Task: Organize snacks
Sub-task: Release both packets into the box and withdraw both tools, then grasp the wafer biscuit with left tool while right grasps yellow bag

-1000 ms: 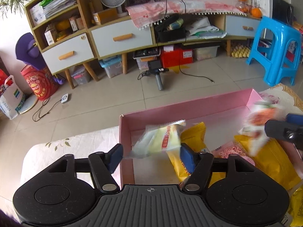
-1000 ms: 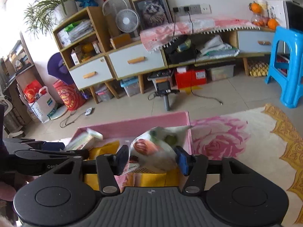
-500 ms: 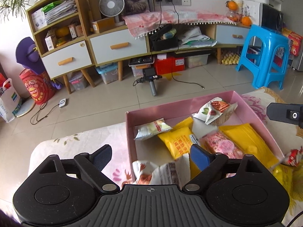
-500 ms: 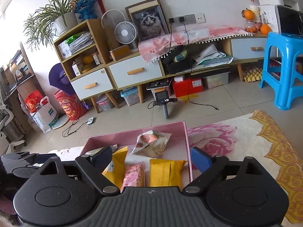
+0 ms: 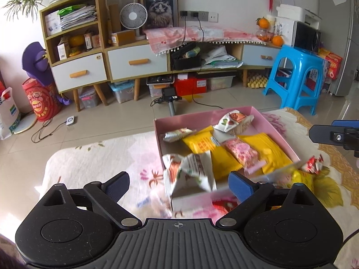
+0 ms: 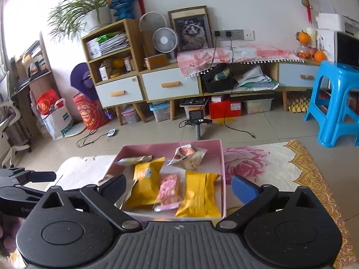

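Note:
A pink box [image 5: 278, 130] [image 6: 223, 168] on the flowered cloth holds several snack packs: two yellow packs [image 6: 197, 196], a pink pack [image 6: 169, 188] and a white pack with red print [image 6: 187, 154]. My left gripper [image 5: 178, 185] is open, pulled back from the box's near left corner. A white and orange snack pack [image 5: 190, 174] lies between its fingers, untouched by either, on the box's near edge. My right gripper [image 6: 177, 185] is open and empty above the box's near side. It also shows at the right edge of the left wrist view [image 5: 336, 134].
A red-and-white candy [image 5: 313, 164] and yellow wrappers [image 5: 300, 179] lie on the cloth right of the box. Beyond the table edge stand a blue stool [image 6: 336, 105], a low cabinet with drawers [image 6: 170, 85] and a camera on a stick [image 6: 197, 118].
Both grippers opened, released their snack packs into the pink box, and drew back from it. A white and orange pack now lies between the left fingers.

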`<move>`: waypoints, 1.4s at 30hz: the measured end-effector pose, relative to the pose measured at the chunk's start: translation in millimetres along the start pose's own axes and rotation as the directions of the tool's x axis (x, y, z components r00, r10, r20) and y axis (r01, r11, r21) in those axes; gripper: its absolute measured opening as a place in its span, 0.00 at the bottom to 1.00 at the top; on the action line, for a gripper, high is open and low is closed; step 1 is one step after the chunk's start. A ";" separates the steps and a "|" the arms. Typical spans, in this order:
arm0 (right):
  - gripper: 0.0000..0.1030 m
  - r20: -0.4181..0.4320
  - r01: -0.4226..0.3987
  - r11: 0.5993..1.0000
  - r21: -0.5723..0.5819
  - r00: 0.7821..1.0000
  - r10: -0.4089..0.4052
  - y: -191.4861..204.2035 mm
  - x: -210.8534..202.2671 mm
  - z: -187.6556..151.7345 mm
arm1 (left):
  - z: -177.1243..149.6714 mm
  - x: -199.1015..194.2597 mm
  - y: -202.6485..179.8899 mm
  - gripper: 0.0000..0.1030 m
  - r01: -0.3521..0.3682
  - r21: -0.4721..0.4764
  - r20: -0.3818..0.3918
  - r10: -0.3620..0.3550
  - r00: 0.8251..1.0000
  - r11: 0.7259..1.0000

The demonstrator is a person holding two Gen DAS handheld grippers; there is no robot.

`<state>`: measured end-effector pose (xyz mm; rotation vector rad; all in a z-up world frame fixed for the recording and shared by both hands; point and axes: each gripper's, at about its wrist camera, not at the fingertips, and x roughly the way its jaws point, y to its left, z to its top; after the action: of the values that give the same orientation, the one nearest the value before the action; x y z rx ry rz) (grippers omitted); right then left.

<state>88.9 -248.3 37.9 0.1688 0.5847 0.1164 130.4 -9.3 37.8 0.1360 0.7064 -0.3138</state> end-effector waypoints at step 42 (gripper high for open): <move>0.93 -0.268 0.261 0.939 0.222 0.943 -0.199 -58.9 33.8 -69.7 | -89.1 39.2 -39.2 0.97 -0.053 -0.182 -0.172 0.021 0.985 0.982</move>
<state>81.6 -292.0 -48.8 0.3370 0.8594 -0.1721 90.7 -35.3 -55.7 -0.0023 0.8970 -0.2006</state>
